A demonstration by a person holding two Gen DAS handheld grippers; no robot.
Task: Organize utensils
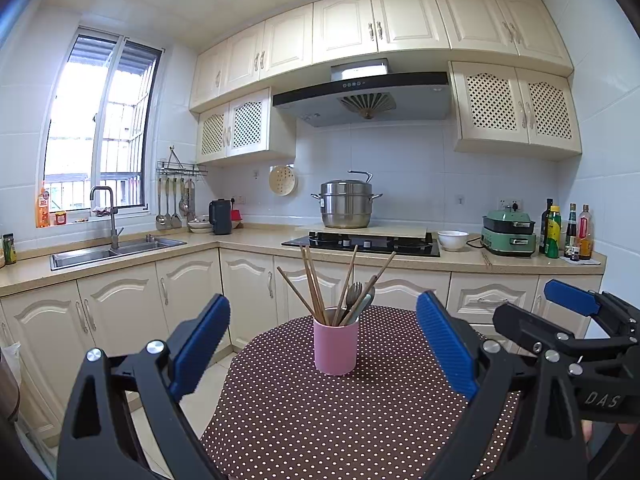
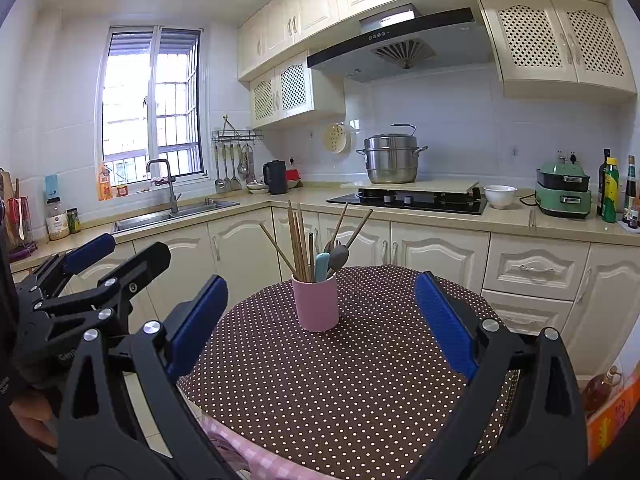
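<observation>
A pink cup (image 1: 335,346) (image 2: 316,303) stands upright on a round table with a brown polka-dot cloth (image 1: 340,420) (image 2: 360,380). Several wooden chopsticks (image 1: 314,284) (image 2: 298,240), a fork and spoons with dark and pale blue handles stick out of it. My left gripper (image 1: 322,344) is open, its blue pads wide apart on either side of the cup and short of it, holding nothing. My right gripper (image 2: 320,320) is open likewise and empty. Each gripper shows at the edge of the other's view: the right one (image 1: 560,312), the left one (image 2: 96,252).
Behind the table runs an L-shaped counter with cream cabinets (image 1: 248,292), a sink (image 1: 116,250), a gas hob (image 1: 360,244) with a steel steamer pot (image 1: 346,204), a white bowl (image 1: 453,239), a green appliance (image 1: 509,233) and bottles (image 1: 564,232). Tiled floor lies left of the table.
</observation>
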